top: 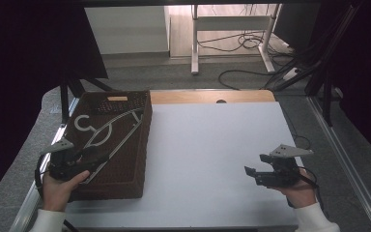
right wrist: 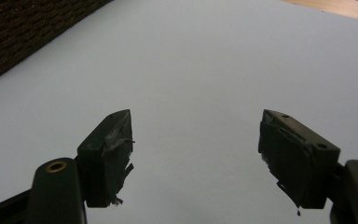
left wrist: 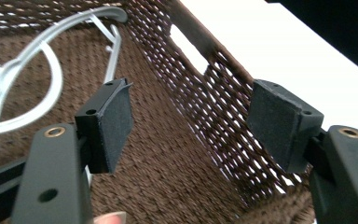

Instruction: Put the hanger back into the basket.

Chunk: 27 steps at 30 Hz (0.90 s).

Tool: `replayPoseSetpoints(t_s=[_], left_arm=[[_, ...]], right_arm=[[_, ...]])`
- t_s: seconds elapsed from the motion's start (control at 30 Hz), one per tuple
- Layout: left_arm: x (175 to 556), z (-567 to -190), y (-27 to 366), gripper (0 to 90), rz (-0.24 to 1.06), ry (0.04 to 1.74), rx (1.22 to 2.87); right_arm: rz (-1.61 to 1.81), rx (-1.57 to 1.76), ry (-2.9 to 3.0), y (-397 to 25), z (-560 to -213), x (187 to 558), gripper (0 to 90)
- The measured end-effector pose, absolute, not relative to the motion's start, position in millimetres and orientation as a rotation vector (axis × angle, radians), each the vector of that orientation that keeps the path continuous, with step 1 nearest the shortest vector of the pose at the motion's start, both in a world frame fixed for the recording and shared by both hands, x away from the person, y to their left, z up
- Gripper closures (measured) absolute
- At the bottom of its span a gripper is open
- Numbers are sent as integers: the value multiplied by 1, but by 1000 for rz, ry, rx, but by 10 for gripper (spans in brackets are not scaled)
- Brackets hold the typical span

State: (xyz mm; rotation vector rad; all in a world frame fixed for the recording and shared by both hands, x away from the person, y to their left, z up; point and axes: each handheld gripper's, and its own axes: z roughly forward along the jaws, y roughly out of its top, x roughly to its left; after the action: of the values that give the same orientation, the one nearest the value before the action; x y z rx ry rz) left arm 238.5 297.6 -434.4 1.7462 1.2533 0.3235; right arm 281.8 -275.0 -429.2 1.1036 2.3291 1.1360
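- Hanger: a pale wire one lies inside the brown woven basket at the left side of the tabletop, its hook toward the far end.
- Nearest the person, the left hand holds the left claw over the near end of the basket, just beside the hanger's lower bar.
- From the left gripper view, this left claw is spread wide with nothing between its pads; the basket's woven floor and slotted wall show through the gap, and the hanger lies to the left, past one pad.
- On the right, the right hand holds the right claw above bare tabletop, well apart from the basket.
- Its own view shows the right claw wide open and empty, pads looking frayed at the edges, over the white surface; a corner of the basket sits farther off.
- Beyond the tabletop's far edge, cables lie on the floor by a white frame leg.
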Motion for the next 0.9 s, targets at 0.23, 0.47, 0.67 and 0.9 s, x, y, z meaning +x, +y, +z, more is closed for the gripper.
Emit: replayPoseSetpoints(t_s=[0.23, 0.47, 0.67, 0.9], left_arm=[[229, -437, 280, 301, 311, 1217, 1762], [222, -438, 273, 301, 296, 1195, 1781], [223, -440, 270, 301, 290, 1196, 1791], [223, -439, 269, 301, 295, 1188, 1789]], right_arm=[[1133, 1102, 2329, -276, -430, 282, 255], [1109, 1091, 2339, -273, -433, 281, 250], [1114, 1091, 2333, -274, -432, 280, 249], [1122, 1088, 2322, -276, -431, 280, 249]])
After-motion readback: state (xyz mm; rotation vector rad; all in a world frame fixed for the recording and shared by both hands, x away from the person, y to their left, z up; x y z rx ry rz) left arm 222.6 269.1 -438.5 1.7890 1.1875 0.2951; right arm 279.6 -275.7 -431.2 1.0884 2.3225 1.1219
